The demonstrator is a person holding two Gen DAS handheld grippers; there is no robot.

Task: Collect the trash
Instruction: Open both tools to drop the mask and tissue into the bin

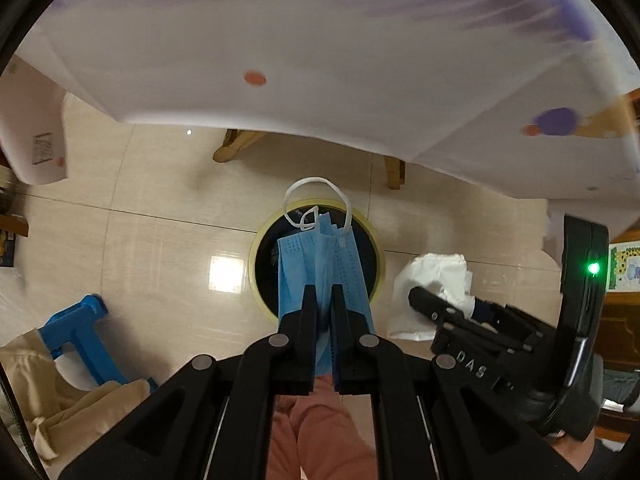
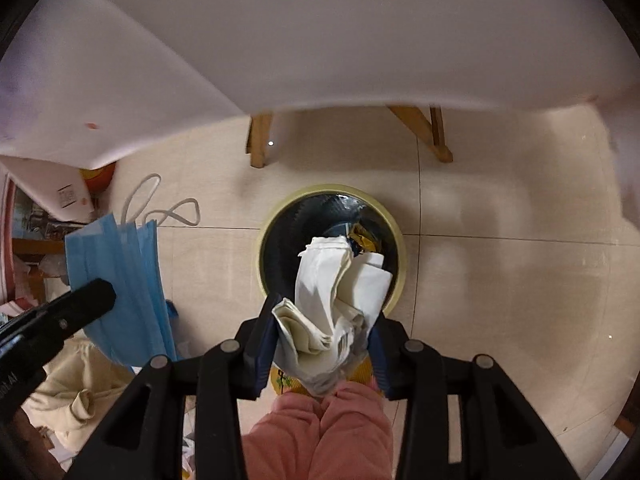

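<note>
1. Hanging at the left of the pair, a blue face mask (image 1: 324,264) is pinched flat in the left gripper (image 1: 324,300), whose jaws stand almost together on the pleated cloth; its white ear loops (image 1: 316,200) dangle over the rim of the round bin (image 1: 256,256) on the tiled floor (image 1: 160,208) below.

2. Pointing steeply down at the middle, both tools hover above the same dark-lined bin (image 2: 400,248); scraps already lie at its bottom, among them something yellow (image 2: 362,240), so part of the collecting looks done.

3. Clamped at the right, a crumpled wad of white paper (image 2: 336,300) sits between the blue-padded fingers (image 2: 264,344) of the right gripper (image 2: 324,344); the jaws stand about half wide, filled by the bundle, which hangs directly over the bin's mouth.

4. Neither piece has been let go; judged from the pictures, what remains is the release of the mask and the paper into the bin.

5. Behind, a white-covered table (image 2: 320,40) on wooden legs (image 2: 258,140) overhangs the floor; its near edge shows no litter, though most of the top is blurred and cannot be read; the person's pink trousers (image 2: 320,432) fill the foreground.
</note>
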